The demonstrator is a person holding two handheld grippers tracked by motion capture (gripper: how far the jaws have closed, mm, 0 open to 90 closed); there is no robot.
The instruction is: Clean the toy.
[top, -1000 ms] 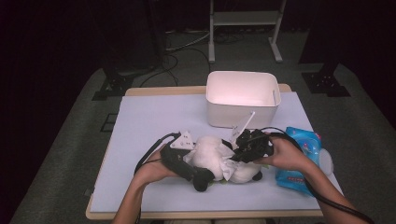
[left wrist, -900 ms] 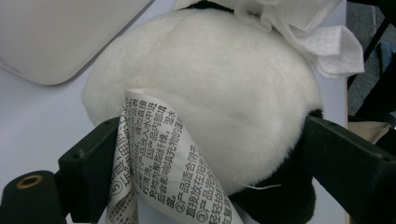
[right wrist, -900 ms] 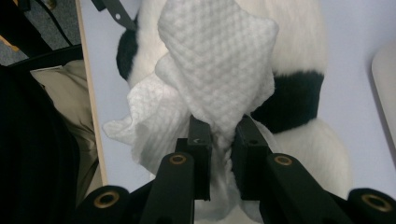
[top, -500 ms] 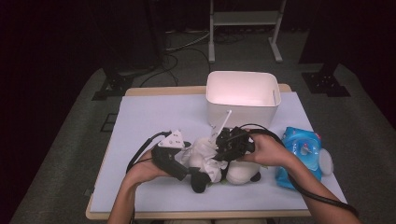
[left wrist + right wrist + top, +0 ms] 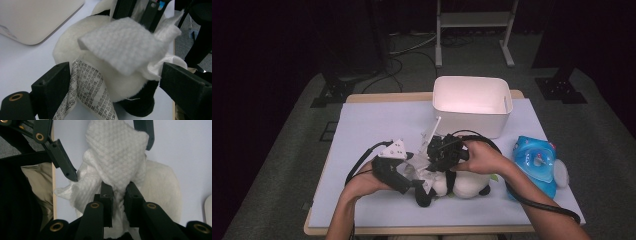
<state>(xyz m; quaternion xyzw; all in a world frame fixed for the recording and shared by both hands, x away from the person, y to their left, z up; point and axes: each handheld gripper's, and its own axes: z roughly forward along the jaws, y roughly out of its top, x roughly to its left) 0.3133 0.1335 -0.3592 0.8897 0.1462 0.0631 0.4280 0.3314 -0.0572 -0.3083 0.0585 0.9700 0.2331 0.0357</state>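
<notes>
A white and black plush toy [image 5: 469, 184] lies on the table near the front edge. My left gripper [image 5: 414, 179] grips it from the left, its wide-set jaws [image 5: 116, 75] pressing either side of the white body [image 5: 75, 50], beside a printed label [image 5: 87, 87]. Coming from the right, my right gripper [image 5: 432, 159] is shut [image 5: 119, 191] on a white textured wipe [image 5: 117, 152]. The wipe [image 5: 122, 45] is draped over the top of the toy, between the left gripper's fingers [image 5: 62, 157].
A white plastic bin [image 5: 472, 120] stands behind the toy at the back of the table. A blue pack of wipes [image 5: 534, 162] lies to the right, by the right forearm. Cables trail from both grippers over the pale table top [image 5: 362, 125].
My right gripper has carried the wipe leftward across the toy, from its right side to over its middle. The left gripper has stayed put on the toy.
</notes>
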